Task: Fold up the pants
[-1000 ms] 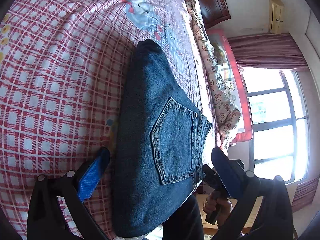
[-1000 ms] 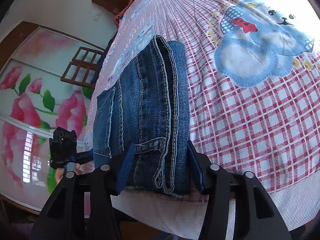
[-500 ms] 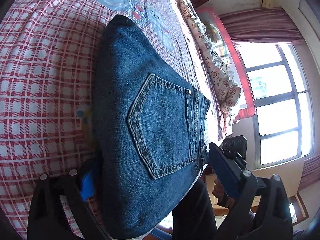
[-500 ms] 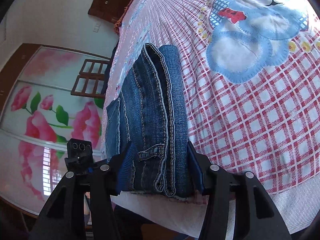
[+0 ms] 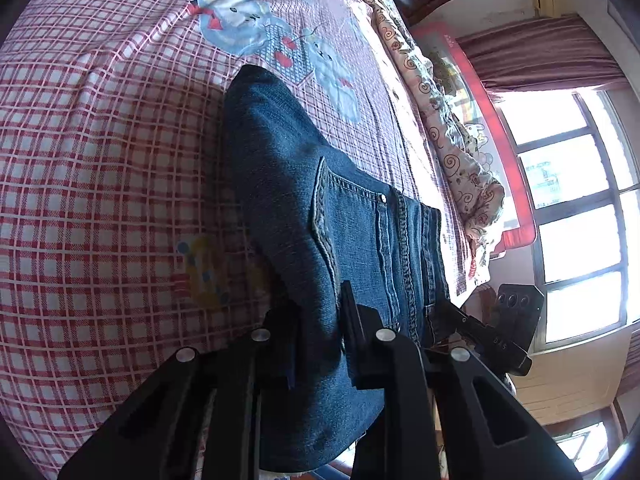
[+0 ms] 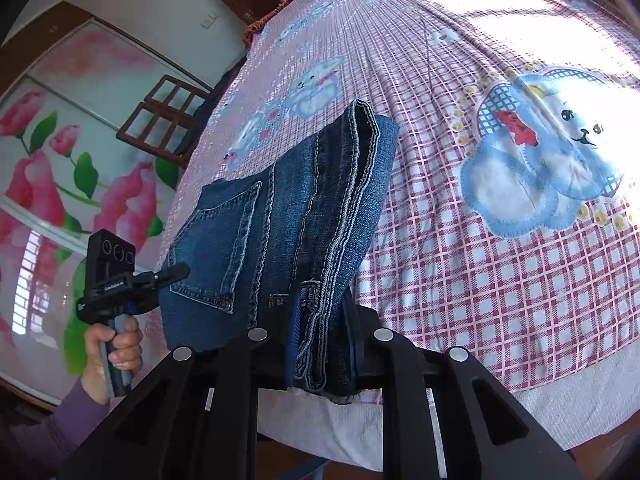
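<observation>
The folded blue jeans (image 5: 304, 208) lie as a thick stack on the red checked bedsheet (image 5: 100, 160), back pocket on top. My left gripper (image 5: 318, 344) is shut on the near left edge of the stack. My right gripper (image 6: 320, 344) is shut on the seamed right edge of the jeans (image 6: 304, 216). Each gripper shows in the other's view: the right one (image 5: 480, 328) at the jeans' far corner, the left one (image 6: 160, 276) clamped beside the pocket. The jeans' near end hangs slightly past the bed's edge.
The bedsheet (image 6: 520, 260) carries blue bear prints (image 6: 536, 176). A patterned quilt (image 5: 448, 136) lies along the bed's far side by a bright window (image 5: 572, 216). A flowered wardrobe door (image 6: 60, 184) and a wooden rack (image 6: 160, 124) stand beyond the bed.
Both grippers have closed from open onto the jeans' near edges. The stack now sits lifted a little at its near end.
</observation>
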A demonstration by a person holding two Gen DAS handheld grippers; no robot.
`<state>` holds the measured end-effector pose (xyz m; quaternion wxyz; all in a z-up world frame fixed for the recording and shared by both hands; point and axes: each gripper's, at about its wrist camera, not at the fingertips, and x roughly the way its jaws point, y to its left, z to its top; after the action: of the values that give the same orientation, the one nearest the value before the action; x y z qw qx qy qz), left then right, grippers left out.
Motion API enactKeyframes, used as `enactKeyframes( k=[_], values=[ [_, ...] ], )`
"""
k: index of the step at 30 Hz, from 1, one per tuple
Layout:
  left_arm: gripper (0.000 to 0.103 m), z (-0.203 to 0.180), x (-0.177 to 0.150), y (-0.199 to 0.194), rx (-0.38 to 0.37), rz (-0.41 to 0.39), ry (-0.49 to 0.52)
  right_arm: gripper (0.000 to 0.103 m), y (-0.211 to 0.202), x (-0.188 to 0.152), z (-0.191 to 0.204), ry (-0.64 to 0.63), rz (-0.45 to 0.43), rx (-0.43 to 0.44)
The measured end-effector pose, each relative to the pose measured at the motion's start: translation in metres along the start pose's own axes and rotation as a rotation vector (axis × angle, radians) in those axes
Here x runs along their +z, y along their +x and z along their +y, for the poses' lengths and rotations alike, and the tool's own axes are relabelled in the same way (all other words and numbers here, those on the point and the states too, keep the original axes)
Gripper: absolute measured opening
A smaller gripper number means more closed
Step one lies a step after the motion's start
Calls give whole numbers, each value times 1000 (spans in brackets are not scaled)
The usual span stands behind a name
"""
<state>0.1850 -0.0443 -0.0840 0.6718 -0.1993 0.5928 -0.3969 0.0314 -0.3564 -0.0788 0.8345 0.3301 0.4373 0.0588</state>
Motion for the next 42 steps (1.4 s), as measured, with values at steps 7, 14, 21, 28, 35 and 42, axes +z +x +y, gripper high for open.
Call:
enactKeyframes(
  k=[7, 14, 21, 28, 35, 42],
  values=[
    [16, -27, 31, -19, -4, -44, 59, 17, -16, 36, 32, -101, -39, 3],
    [16, -42, 72, -38, 10, -92, 103, 17, -16, 76, 54, -156, -73, 15],
    [19, -19, 99, -45, 125, -163, 113, 17, 28, 100, 60, -169, -78, -16],
    [101, 37, 97, -48, 409, -147, -29, 28, 61, 71, 37, -150, 2, -213],
    [101, 23, 63, -52, 401, -188, 20, 28, 36, 58, 47, -82, -84, -42],
    [101, -26, 21, -38, 420, -174, 174, 28, 83, 35, 30, 25, 77, -18]
  ],
)
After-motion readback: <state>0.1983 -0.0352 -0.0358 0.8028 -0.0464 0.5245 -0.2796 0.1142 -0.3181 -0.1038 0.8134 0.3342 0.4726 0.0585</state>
